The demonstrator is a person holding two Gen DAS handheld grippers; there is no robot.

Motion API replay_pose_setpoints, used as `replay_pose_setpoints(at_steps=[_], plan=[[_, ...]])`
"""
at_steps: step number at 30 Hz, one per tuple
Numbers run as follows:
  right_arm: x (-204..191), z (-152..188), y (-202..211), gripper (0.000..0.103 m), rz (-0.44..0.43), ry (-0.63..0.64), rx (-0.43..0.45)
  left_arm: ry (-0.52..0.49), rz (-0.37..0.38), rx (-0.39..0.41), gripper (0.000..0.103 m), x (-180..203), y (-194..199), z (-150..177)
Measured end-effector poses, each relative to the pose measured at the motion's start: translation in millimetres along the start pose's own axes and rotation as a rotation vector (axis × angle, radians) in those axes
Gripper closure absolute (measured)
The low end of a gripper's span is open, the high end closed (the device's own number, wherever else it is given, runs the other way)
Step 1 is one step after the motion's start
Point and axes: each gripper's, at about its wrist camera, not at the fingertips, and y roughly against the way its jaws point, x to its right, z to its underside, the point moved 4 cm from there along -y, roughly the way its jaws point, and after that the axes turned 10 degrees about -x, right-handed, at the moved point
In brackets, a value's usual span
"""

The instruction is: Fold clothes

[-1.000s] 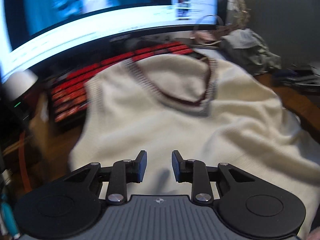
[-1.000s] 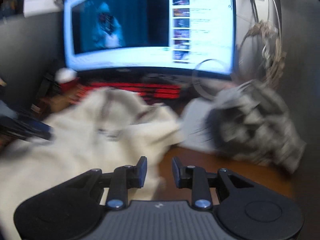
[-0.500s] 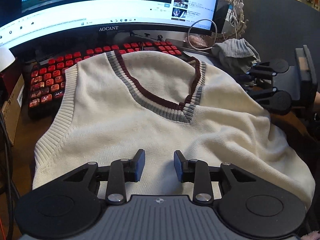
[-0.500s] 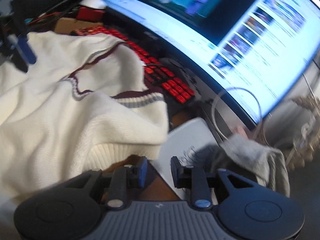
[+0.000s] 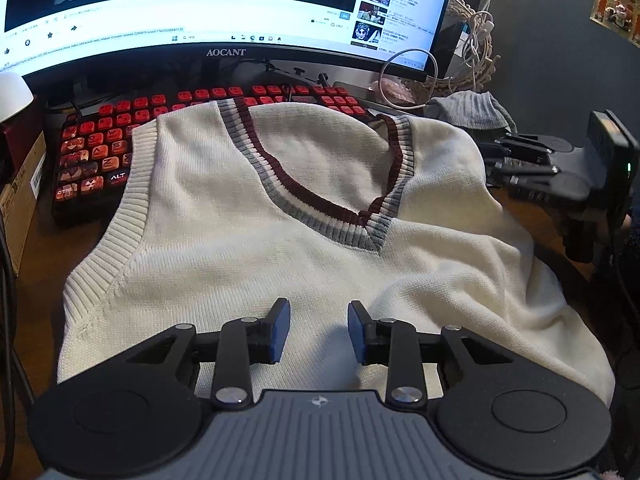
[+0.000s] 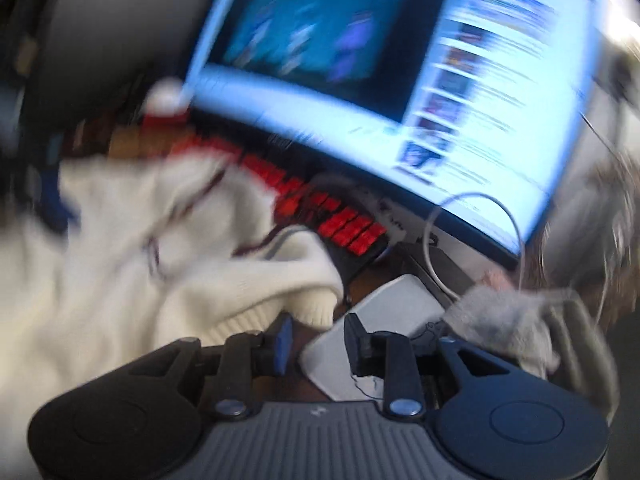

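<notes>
A cream knit vest (image 5: pixel 248 248) with a grey and maroon V-neck lies flat on the desk, its shoulders over the keyboard. My left gripper (image 5: pixel 319 330) hovers over the vest's lower half, open, with nothing between its fingers. My right gripper (image 5: pixel 490 162) sits at the vest's right shoulder edge. In the blurred right wrist view the right gripper (image 6: pixel 318 340) has its jaws opening with only the desk in the gap. The vest's ribbed armhole edge (image 6: pixel 304 300) lies just ahead of its left finger.
A wide monitor (image 5: pixel 224 8) stands behind a red backlit keyboard (image 5: pixel 104 136). A grey cloth (image 5: pixel 468 114) and a white cable loop (image 5: pixel 404 76) lie at the back right. A white pad (image 6: pixel 384 320) lies under the right gripper. A cardboard box (image 5: pixel 20 184) is at the left.
The left view went from blurred to steady over the vest. The right gripper rolled and shifted sideways, so the vest's armhole edge now lies closer to its fingers.
</notes>
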Motion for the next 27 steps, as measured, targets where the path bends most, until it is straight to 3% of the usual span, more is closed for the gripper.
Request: replay_pose_setpoints(at_steps=[6,12,16,18,19,22,25,27], plan=[[8,-8,-7,0.077,-0.157,-0.126,0.054,-0.009,-0.007,-0.002,0.072,1,0,0],[23,-23,-11,0.072,-0.255,-0.294,0.138,-0.012,-0.008,0.001,0.071,3,0,1],[28,-31,-29,0.069,-0.263,-0.352,0.086,-0.010,-0.007,0.003,0.071,3,0,1],[28,-31,-39,0.075,-0.274,-0.365,0.043,-0.011,-0.008,0.006,0.071,3,0,2],[28,-31,-43,0.091,-0.279,-0.371,0.029,-0.013,-0.009,0.007,0.071,4,0,2],[24,-39,-46,0.093,-0.299,-0.381,0.016,-0.016,-0.010,0.010,0.071,4,0,3],[29,-58,-37,0.093,-0.347,-0.447,0.057,-0.015,-0.005,0.010,0.071,4,1,3],[40,-71,-29,0.097,-0.295,-0.460,0.071,-0.015,-0.004,0.009,0.071,3,1,3]])
